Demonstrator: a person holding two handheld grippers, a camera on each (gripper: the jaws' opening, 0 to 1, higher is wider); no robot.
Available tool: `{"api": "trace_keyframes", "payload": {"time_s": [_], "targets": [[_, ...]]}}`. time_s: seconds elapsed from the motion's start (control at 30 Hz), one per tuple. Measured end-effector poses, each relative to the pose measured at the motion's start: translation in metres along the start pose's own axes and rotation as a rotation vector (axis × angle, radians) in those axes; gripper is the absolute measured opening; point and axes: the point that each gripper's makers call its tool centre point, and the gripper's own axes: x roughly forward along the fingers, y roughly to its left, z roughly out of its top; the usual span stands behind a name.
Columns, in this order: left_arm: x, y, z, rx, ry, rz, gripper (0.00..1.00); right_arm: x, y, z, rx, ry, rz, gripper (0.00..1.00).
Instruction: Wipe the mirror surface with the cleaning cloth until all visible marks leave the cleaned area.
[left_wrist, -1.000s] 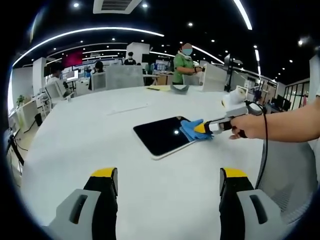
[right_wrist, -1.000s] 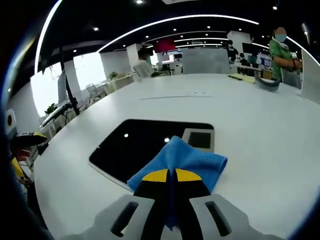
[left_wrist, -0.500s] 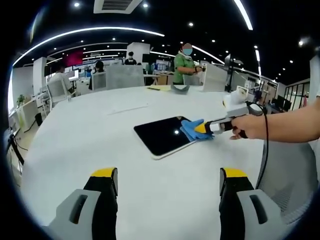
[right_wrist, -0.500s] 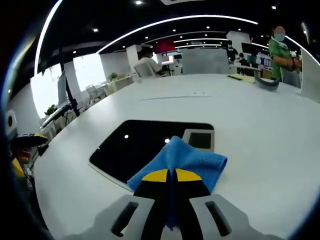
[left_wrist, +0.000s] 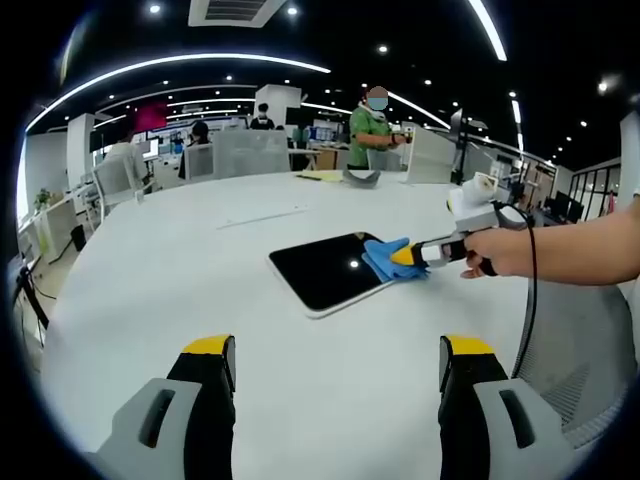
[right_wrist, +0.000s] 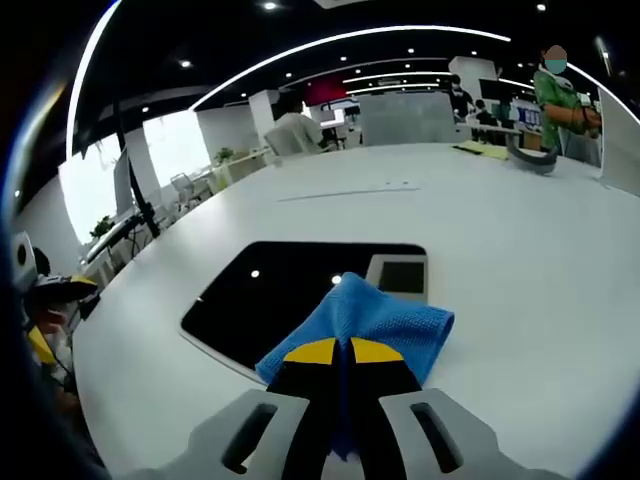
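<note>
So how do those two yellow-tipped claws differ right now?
The right gripper has its jaws pressed together on the blue cloth, at the edge of the dark mirror; the left gripper stands with its jaws wide apart, holding nothing. The right one works at the mirror; the left hangs back over the bare white table. Both have yellow tips on black jaws.

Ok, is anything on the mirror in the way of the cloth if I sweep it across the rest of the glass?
Nothing visible. The right gripper holds the blue cloth at the mirror's near edge, and the dark glass ahead lies bare, showing only reflected ceiling lights. The left gripper hangs open, well short of the mirror.
</note>
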Motion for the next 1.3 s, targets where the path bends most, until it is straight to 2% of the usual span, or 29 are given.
{"api": "trace_keyframes", "payload": {"time_s": [1.07, 1.3], "targets": [[-0.003, 0.004, -0.002, -0.011, 0.003, 0.018, 0.84, 0.008, -0.016, 0.01, -0.015, 0.04, -0.015, 0.0], [-0.004, 0.005, -0.002, -0.009, 0.007, 0.019, 0.84, 0.015, -0.021, 0.015, -0.035, 0.048, -0.016, 0.0]]}}
